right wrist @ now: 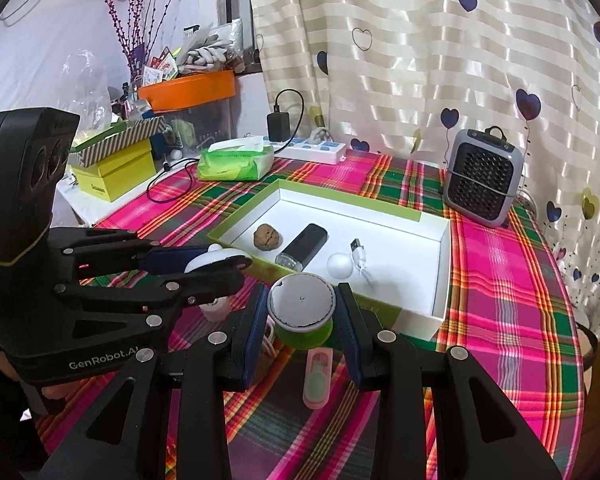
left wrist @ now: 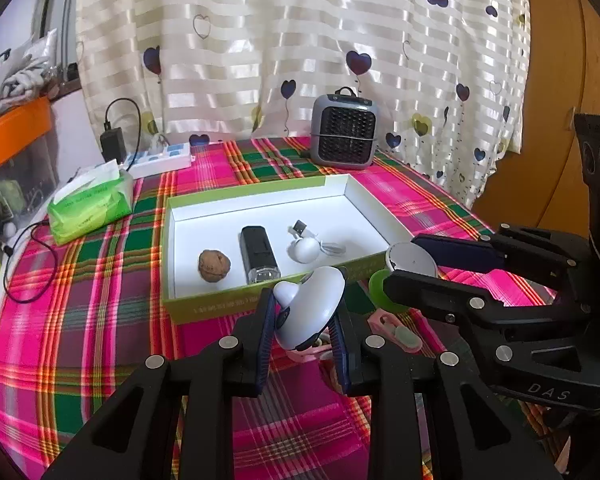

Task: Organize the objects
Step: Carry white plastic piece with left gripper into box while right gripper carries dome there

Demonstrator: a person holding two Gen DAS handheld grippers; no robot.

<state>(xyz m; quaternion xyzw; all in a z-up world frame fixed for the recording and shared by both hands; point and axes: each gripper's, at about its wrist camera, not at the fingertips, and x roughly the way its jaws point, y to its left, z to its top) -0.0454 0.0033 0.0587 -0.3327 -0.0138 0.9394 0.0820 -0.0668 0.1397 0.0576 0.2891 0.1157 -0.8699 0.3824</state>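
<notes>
My left gripper (left wrist: 306, 300) is shut on a white rounded gadget (left wrist: 312, 312), held just above the tablecloth in front of the green box (left wrist: 236, 304). In the right wrist view that gripper (right wrist: 224, 264) stands at the left with the gadget (right wrist: 216, 262). My right gripper (right wrist: 301, 292) is shut on a round green pot with a white lid (right wrist: 302, 300), close to the box's near wall (right wrist: 440, 288); the left wrist view shows it (left wrist: 400, 264) at the right. Inside the box lie a walnut (left wrist: 215, 265), a black device (left wrist: 259, 254) and a white ball with a USB cable (left wrist: 304, 249).
A pink case (right wrist: 316, 376) lies on the plaid cloth below the pot. A grey fan heater (left wrist: 344, 132) stands behind the box. A green tissue pack (left wrist: 90, 204), power strip (left wrist: 160, 160) and charger sit back left. The table's edge curves round on the right (right wrist: 572, 320).
</notes>
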